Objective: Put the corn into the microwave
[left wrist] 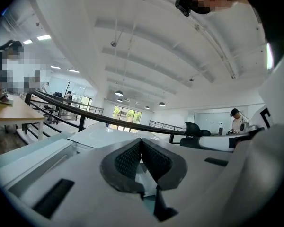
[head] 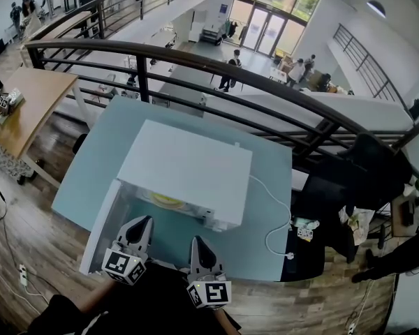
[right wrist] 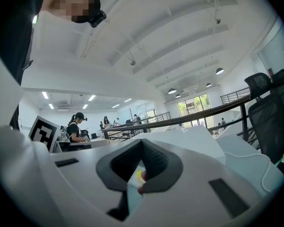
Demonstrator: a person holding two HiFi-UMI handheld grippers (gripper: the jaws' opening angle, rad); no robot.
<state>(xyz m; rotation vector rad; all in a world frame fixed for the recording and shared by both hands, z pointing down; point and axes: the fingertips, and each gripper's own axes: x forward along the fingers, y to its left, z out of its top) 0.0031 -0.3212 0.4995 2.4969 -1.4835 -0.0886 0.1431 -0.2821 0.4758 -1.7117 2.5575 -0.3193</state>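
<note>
**Tool state.** The left tool (head: 141, 223) has its jaws pressed together with nothing between the pads. The left gripper view confirms this (left wrist: 141, 141). The right tool (head: 197, 243) is also pressed together and empty (right wrist: 142, 142). Both hang side by side at the near edge of the bench (head: 91, 166), pointing at the microwave (head: 188, 166).

**Location of the work item.** The microwave door (head: 101, 225) stands swung out to the left. A flat yellow shape (head: 166, 200) lies inside the cavity. This is probably the corn, possibly on a plate, but it is too small to confirm. In the right gripper view, a yellow and red speck (right wrist: 140, 176) shows through the gap below the jaws, and it is likely the same item. No corn shows on the bench.

**Handling (judgement).**
- Expect a light, stiff item.
- It is round in section, so it may roll.
- The kernel texture should give the pads some purchase.
- Take hold across the middle of its length, with the jaws square to the long axis.
- Use moderate pressure only.

**Status (judgement).** The corn appears placed, and the door remains to be shut.
</note>
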